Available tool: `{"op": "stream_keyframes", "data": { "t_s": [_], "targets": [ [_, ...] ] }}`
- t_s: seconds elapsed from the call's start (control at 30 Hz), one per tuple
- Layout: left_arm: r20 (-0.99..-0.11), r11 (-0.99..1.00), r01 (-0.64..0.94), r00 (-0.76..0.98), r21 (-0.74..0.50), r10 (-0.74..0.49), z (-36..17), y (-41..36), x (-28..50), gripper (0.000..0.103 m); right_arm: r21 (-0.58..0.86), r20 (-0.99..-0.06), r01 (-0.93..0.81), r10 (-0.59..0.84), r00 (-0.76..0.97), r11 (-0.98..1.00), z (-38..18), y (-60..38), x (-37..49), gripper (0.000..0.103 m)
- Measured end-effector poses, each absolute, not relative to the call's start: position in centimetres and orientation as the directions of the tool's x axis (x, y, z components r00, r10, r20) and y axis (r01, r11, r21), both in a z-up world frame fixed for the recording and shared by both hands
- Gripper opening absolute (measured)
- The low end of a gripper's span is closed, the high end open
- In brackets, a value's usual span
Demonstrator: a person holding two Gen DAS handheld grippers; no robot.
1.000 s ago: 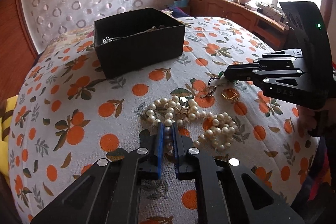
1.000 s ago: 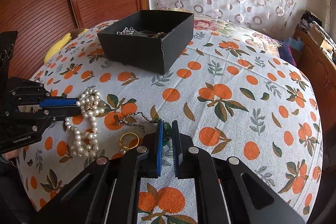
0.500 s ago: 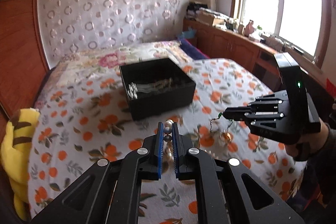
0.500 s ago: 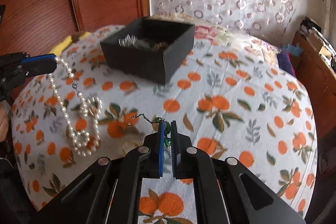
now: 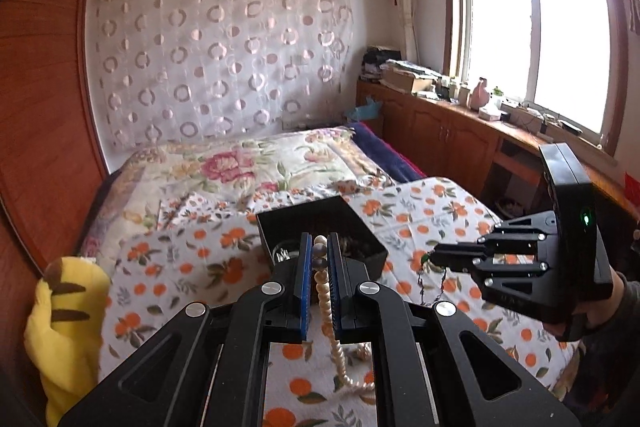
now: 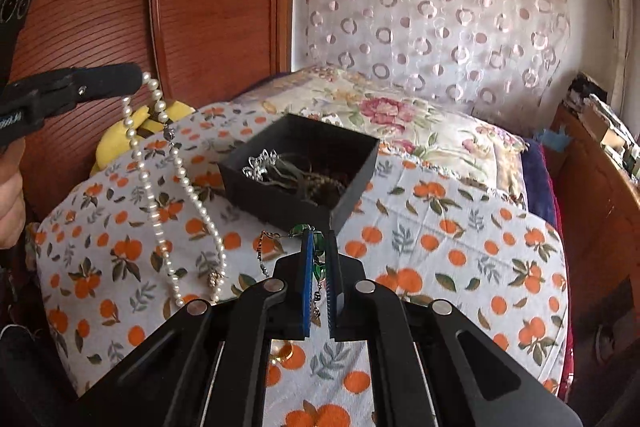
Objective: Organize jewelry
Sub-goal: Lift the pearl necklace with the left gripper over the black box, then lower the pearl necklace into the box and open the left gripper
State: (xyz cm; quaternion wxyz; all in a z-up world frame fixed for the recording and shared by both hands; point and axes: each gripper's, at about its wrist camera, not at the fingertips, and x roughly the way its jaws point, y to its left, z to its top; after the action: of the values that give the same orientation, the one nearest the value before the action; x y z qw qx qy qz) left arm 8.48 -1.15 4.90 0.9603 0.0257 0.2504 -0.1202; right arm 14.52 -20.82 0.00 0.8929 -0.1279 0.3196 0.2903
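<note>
1. While it hangs above the orange-print bedspread (image 6: 460,227), the left gripper (image 5: 319,247) has its blue-padded jaws clamped on a pearl necklace (image 6: 160,195), whose strands dangle free, the lowest loop near the cloth.
2. The right gripper (image 6: 318,247) pinches a thin chain with green beads (image 6: 316,269); one end trails to the left of the jaws.
3. A black box (image 6: 352,183) sits open on the bedspread beyond both grippers, holding tangled jewelry (image 6: 296,177).
4. A gold ring (image 6: 285,351) lies on the cloth under the right gripper.
</note>
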Motion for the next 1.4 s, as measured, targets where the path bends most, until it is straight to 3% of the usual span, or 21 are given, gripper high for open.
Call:
{"op": "stream_keyframes", "data": {
  "t_s": [0.83,1.4],
  "targets": [
    [-0.438,0.953,0.301,0.859,0.017,-0.263,10.2,-3.6,10.7,0.007,-0.028,-0.603,-0.59,0.457,0.654,0.807,2.0,-20.8,14.8,0.007],
    [-0.439,0.965,0.26,0.871,0.031,-0.221,14.1,-2.7,17.1,0.007,-0.012,-0.546,-0.582,0.482,0.685,0.813,4.8,-18.7,19.1,0.007]
  ]
}}
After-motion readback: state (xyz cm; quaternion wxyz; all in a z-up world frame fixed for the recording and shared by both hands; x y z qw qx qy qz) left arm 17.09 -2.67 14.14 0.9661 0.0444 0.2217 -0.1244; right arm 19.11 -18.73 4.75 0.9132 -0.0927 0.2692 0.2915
